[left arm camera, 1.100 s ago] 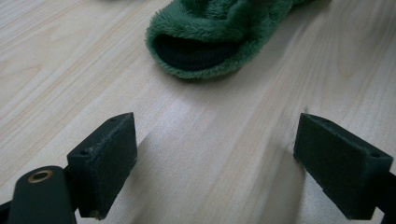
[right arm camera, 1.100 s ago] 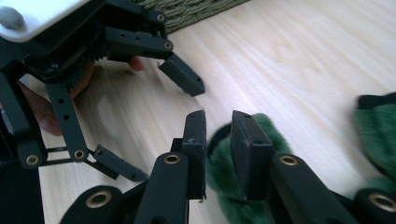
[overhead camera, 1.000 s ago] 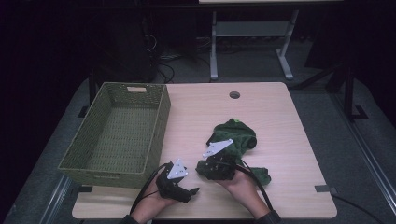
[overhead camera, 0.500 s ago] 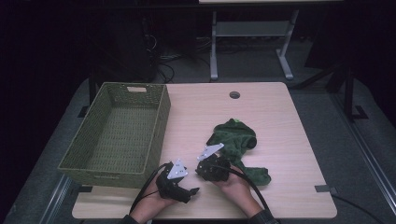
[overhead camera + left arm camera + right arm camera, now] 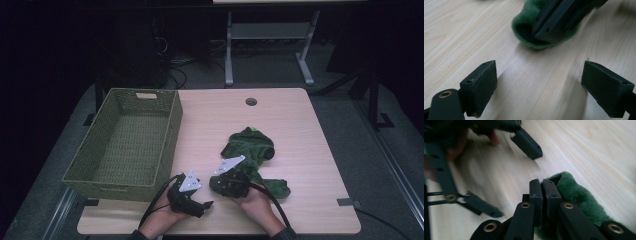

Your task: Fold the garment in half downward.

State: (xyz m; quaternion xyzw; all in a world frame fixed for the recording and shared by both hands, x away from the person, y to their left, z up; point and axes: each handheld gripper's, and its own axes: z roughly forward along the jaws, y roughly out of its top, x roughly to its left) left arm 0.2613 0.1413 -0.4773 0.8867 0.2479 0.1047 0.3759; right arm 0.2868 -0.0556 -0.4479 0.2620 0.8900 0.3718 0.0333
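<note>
Writing: none legible on the basket, the cloth or the tongs from where I stand.
Basket (image 5: 125, 145): a green woven basket on the left part of the table (image 5: 300, 125), nothing lying inside it; a cut-out handle shows in its far wall.
Green cloth (image 5: 250, 150): a fuzzy green piece, crumpled on the right half of the table, well apart from the basket; its near end reaches the right tongs.
Right tongs (image 5: 541, 185): jaws have just been closing and stand pressed together on an edge of the green cloth, which bulges out beside them; in the high view they sit at the cloth's near-left end (image 5: 231, 182).
Left tongs (image 5: 539, 82): jaws wide apart with bare wood between them, low over the table's near edge, just beside the right tongs (image 5: 200, 204); the pinched fold of cloth lies just ahead of them.
Around: a round cable hole (image 5: 251, 101) near the table's far edge; a grey metal stand (image 5: 265, 35) on the floor beyond.
In the way: nothing lies between cloth and basket.
</note>
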